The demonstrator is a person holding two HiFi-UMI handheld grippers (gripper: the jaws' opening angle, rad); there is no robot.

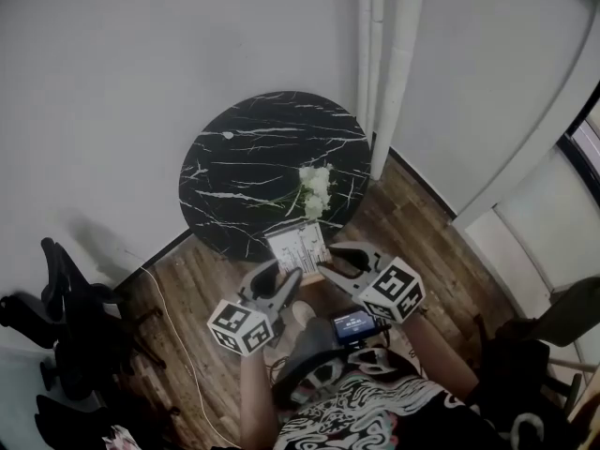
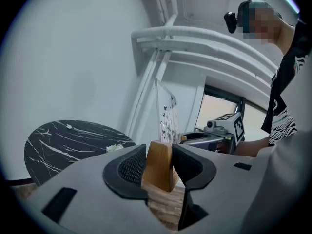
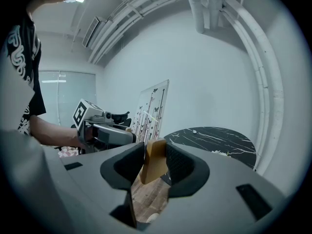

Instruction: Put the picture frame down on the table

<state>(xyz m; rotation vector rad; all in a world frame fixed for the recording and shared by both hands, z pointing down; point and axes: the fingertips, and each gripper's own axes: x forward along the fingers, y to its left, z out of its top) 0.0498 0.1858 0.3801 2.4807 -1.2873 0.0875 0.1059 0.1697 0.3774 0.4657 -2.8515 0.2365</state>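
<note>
Carrying is judged the step in hand: the clear printed picture frame [image 1: 298, 247] on a wooden base is held upright just short of the round black marble table [image 1: 246, 154], its 2 base ends clamped by the left gripper [image 1: 281, 279] and right gripper [image 1: 336, 259]. Next, a forward reach and level lowering are called for

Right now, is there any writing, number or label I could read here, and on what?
No readable text.
Picture frame: drawn stems and butterflies, no words.
Marker cubes: black-and-white squares, no letters.
Small screen: too small to read.
Shirt print: illegible.
</note>
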